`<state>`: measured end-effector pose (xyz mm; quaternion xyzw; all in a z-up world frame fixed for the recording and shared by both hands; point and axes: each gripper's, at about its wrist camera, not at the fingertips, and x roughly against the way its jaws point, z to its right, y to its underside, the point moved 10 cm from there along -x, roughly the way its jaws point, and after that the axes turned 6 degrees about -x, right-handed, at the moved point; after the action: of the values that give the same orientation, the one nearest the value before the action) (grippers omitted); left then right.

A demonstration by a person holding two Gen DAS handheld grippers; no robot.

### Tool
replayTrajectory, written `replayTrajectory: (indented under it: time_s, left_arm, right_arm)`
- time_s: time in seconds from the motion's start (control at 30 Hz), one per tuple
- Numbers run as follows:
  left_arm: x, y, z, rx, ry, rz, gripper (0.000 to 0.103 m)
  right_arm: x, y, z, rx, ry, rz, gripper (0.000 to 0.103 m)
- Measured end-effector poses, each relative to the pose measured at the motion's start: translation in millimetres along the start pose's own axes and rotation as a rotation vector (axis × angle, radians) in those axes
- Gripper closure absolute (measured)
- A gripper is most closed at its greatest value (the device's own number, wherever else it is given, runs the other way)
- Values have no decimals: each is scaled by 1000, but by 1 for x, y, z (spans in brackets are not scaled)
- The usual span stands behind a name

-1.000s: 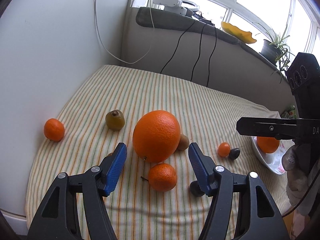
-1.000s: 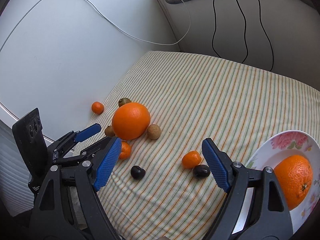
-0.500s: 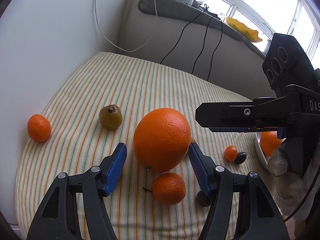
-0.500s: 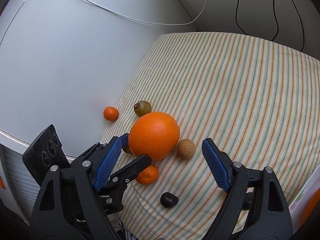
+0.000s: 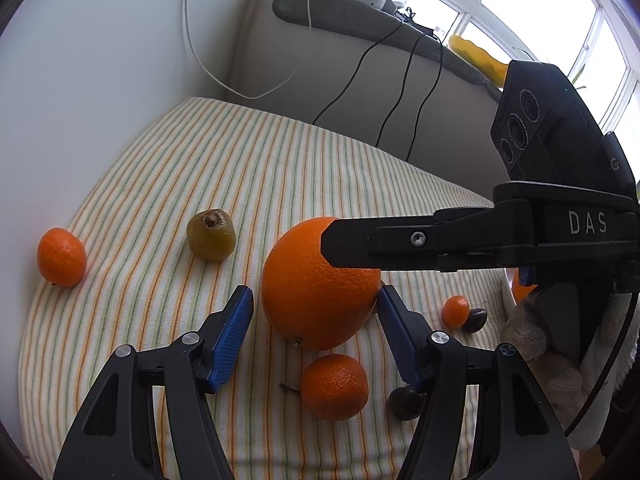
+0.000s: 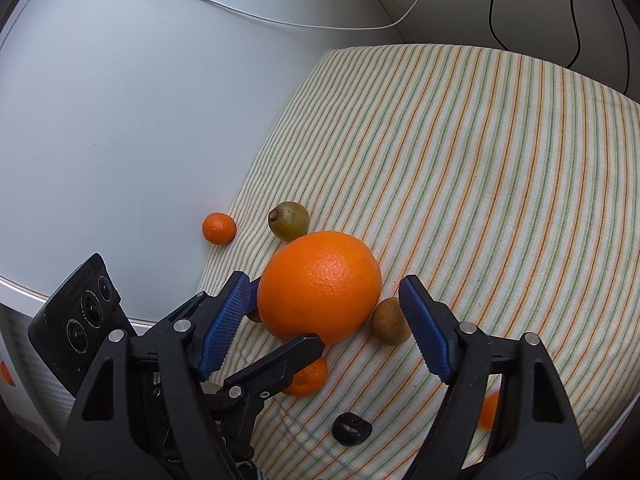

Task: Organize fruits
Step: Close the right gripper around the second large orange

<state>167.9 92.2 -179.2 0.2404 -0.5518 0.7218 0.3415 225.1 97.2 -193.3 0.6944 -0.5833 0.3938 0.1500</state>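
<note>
A big orange (image 6: 318, 286) lies on the striped cloth (image 6: 460, 160). My right gripper (image 6: 324, 326) straddles it, its jaws closing; the blue pads (image 6: 222, 324) stand just off its sides. My left gripper (image 5: 316, 338) is open, its tips reaching the big orange (image 5: 312, 292) from the near side. The right gripper's black finger (image 5: 400, 240) crosses in front of the orange's top. Around it lie a small mandarin (image 5: 334, 386), a green-brown fruit (image 5: 211, 235), a brown round fruit (image 6: 390, 322) and a dark fruit (image 6: 352, 428).
Another mandarin (image 5: 62, 256) sits by the white wall (image 5: 100, 100) at the cloth's left edge. A tiny orange fruit (image 5: 455, 311) and a dark one (image 5: 474, 320) lie to the right, near a plate mostly hidden behind a gloved hand (image 5: 532, 344). Cables (image 5: 420, 80) hang at the back.
The right gripper has swung left from beside the plate to over the big orange, and its jaws have narrowed. The left gripper has crept closer to the orange.
</note>
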Motion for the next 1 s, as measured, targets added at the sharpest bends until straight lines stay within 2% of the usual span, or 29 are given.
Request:
replayTrajectory:
  time_s: [0.2,0.4,0.6,1.0]
  left_arm:
    - [-8,-1,0,18,20,-23,36]
    - [-11,-3,1,17,36,-26,39]
    - [-12,-6,3,7,20,-13,39]
    - [9,-8,10,-9,13,29,39]
  right_arm:
    - [-17,-2,1,1,-2,-22,29]
    - [-26,-3,1,-8,-22,-36,31]
    - [-27,-1,0,-13,-29,-32,33]
    - [1,4,-7,6,-28,11,34]
